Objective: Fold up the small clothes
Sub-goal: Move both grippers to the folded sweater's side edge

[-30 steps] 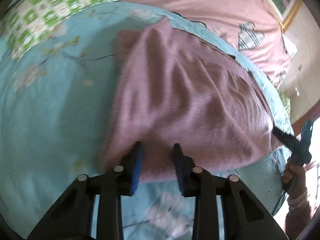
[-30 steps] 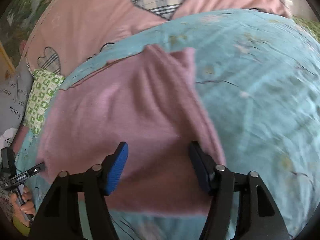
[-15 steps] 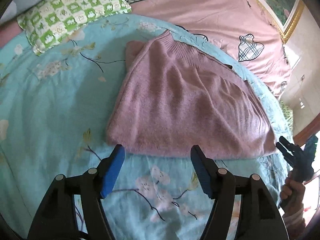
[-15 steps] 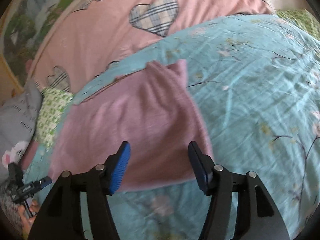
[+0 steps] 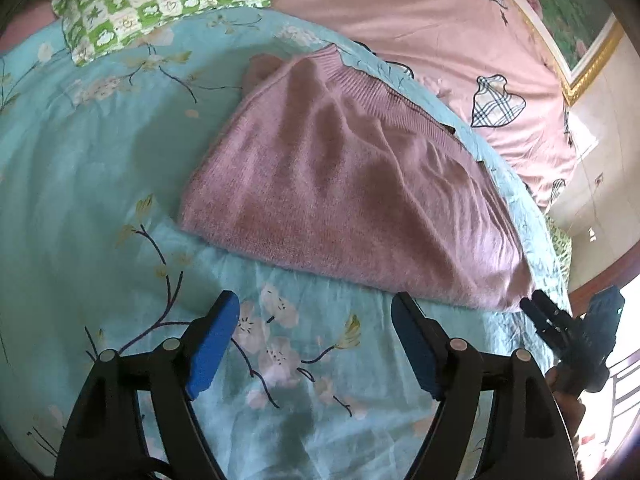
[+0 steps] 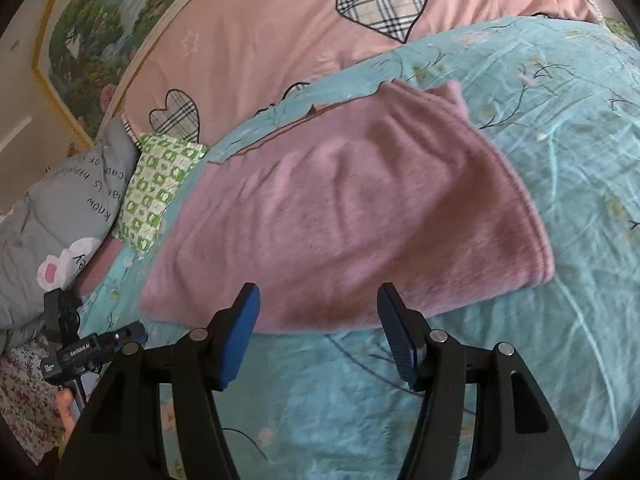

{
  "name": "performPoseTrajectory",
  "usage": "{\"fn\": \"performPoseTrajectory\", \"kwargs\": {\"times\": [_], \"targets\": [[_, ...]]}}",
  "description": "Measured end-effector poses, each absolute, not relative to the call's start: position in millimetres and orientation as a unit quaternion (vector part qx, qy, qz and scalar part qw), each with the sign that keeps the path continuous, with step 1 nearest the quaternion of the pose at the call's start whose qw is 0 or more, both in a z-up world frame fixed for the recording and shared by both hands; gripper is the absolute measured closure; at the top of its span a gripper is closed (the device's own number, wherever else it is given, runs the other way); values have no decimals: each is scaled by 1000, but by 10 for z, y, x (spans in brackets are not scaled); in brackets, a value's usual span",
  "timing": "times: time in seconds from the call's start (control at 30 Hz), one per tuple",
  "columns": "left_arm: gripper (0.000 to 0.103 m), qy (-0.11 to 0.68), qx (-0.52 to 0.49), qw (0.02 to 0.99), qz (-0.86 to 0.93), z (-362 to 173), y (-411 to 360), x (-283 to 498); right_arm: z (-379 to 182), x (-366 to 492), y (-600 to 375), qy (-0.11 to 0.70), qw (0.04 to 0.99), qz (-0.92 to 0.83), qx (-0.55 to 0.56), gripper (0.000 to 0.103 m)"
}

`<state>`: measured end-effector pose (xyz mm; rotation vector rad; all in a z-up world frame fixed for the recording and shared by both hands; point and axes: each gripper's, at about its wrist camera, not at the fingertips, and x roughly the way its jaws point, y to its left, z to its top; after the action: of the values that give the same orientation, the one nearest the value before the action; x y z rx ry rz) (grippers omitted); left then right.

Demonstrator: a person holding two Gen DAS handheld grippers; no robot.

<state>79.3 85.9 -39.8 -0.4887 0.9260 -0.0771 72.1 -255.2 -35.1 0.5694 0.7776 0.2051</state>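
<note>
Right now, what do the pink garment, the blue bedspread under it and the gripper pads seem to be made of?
Pink garment: a soft knit, probably wool or acrylic, with a fuzzy matte nap and a ribbed band along its far edge. Blue floral bedspread: thin woven cloth, likely cotton or a blend, with a flat printed pattern and fine creases. Left gripper pads: blue, matte, looks like rubber or foam; the right gripper's show ridges.

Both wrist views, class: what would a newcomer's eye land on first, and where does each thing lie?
First, the folded pink knit garment lying flat mid-frame on the turquoise floral bedspread. Next, the blue-padded left gripper and right gripper in the foreground, both open and empty just short of its near edge. Behind it spreads a pink quilt with plaid hearts.
</note>
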Motion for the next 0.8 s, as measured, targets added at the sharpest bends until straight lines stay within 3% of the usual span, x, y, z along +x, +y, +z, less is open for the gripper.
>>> {"fn": "performPoseTrajectory", "kwargs": {"times": [0.47, 0.67, 0.8], "targets": [[21, 437, -271, 857, 7, -475, 1029, 1048, -254, 735, -2365, 370, 881, 128, 264, 33], [10, 387, -330, 861, 26, -562, 1140, 1237, -267, 755, -2353, 373, 877, 133, 273, 33], [9, 373, -325, 868, 43, -539, 1074, 1392, -268, 762, -2366, 371, 877, 136, 274, 32]]}}
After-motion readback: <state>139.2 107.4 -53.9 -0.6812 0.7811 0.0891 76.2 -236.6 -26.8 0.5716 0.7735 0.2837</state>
